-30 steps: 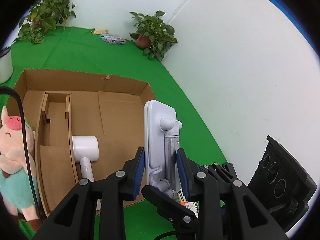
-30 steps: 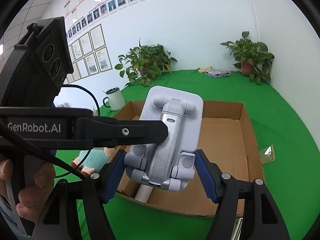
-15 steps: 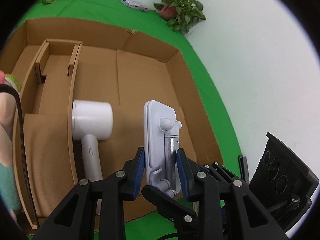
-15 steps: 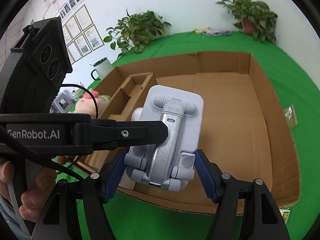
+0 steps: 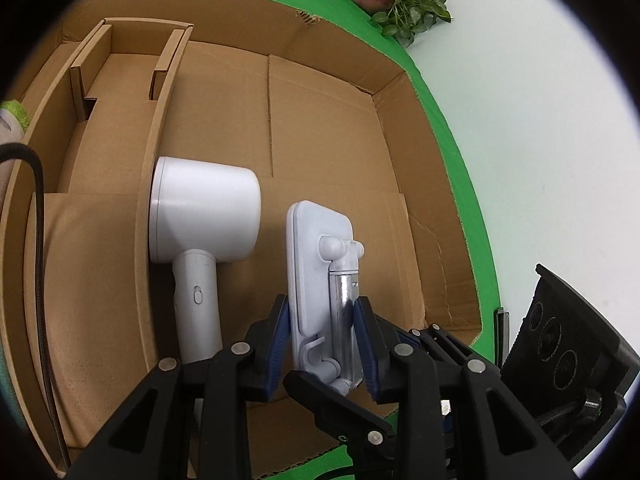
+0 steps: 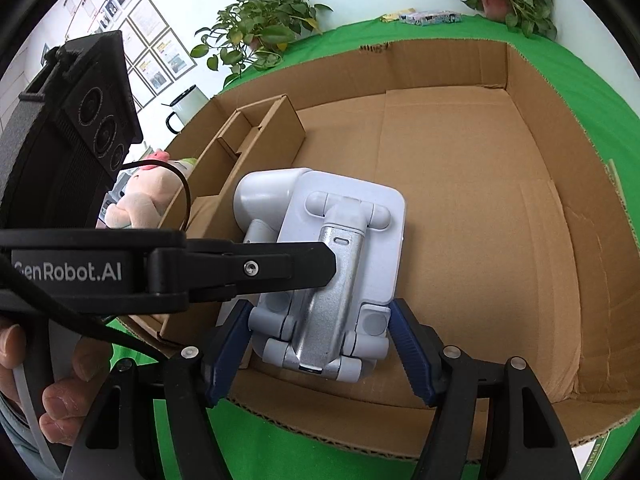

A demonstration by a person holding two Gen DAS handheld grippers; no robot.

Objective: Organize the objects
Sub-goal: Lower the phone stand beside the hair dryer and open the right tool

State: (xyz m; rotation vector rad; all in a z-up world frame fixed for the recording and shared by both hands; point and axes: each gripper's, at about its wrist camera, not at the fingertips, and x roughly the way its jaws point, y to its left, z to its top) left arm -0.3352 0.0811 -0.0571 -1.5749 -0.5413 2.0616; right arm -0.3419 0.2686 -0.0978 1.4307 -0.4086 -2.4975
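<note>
Here, folded white-and-silver phone stand [image 5: 322, 280] clamped by left gripper [image 5: 320, 348], over cardboard box [image 5: 328, 128]

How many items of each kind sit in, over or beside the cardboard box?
Hair dryer: 1
Phone stand, in the left gripper: 1
Plush pig, outside the box: 1
Mug: 1
Total: 4

Lighting bright, even and diffuse; shadows soft. Focus sharp throughout. Strong fisheye bending (black vignette at corners) in both views.
</note>
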